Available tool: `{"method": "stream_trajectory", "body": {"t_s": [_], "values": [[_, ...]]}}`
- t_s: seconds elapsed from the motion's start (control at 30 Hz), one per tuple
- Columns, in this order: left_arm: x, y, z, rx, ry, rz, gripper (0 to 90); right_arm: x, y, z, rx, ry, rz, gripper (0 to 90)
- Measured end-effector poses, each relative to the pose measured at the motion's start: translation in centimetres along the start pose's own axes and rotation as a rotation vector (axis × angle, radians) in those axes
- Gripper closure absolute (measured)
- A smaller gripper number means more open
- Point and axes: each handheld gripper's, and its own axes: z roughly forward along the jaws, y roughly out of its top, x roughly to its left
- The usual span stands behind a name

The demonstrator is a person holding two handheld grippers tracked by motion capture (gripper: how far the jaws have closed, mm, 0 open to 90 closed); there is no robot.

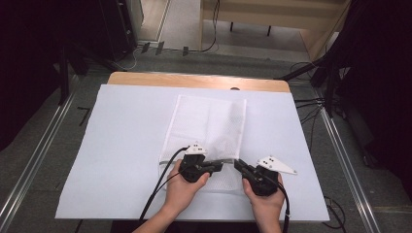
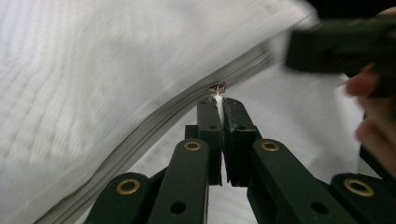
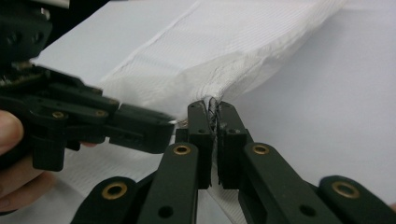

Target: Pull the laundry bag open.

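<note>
Both hands reach forward, low over the surface: left gripper clamps the zipper pull, right gripper pinches the mesh bag edge.

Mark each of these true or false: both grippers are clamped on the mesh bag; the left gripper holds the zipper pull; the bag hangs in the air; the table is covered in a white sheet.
1. Both grippers are clamped on the mesh bag. True: the left gripper and the right gripper are shut on it.
2. The left gripper holds the zipper pull. True.
3. The bag hangs in the air. False: it lies on the table, only its near edge lifted.
4. The table is covered in a white sheet. True.
5. The right gripper stands open. False: it pinches the bag's edge.
</note>
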Motion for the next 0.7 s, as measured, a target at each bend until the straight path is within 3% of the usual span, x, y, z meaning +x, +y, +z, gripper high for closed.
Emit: {"method": "stream_trajectory", "body": {"t_s": [0.07,0.17,0.3,0.53,0.7], "values": [[0.3,-0.1,-0.1,-0.002,-0.010,-0.011,88.1,-0.3,0.1,-0.3,-0.004,0.000,0.009,88.0],[0.4,-0.2,-0.6,-0.002,0.004,0.007,88.1,-0.6,-0.1,-0.3,0.009,-0.006,0.010,88.0],[0.8,-0.5,-1.7,-0.004,0.033,0.024,88.1,0.0,-0.2,0.0,0.012,-0.075,-0.067,87.9],[1.8,-1.2,-3.5,-0.008,0.059,0.020,88.1,-0.6,-0.3,0.1,0.020,-0.101,-0.069,88.0],[2.6,-1.7,-4.9,-0.011,0.085,0.018,88.0,-0.4,-0.3,0.3,0.025,-0.129,-0.096,87.9]]}}
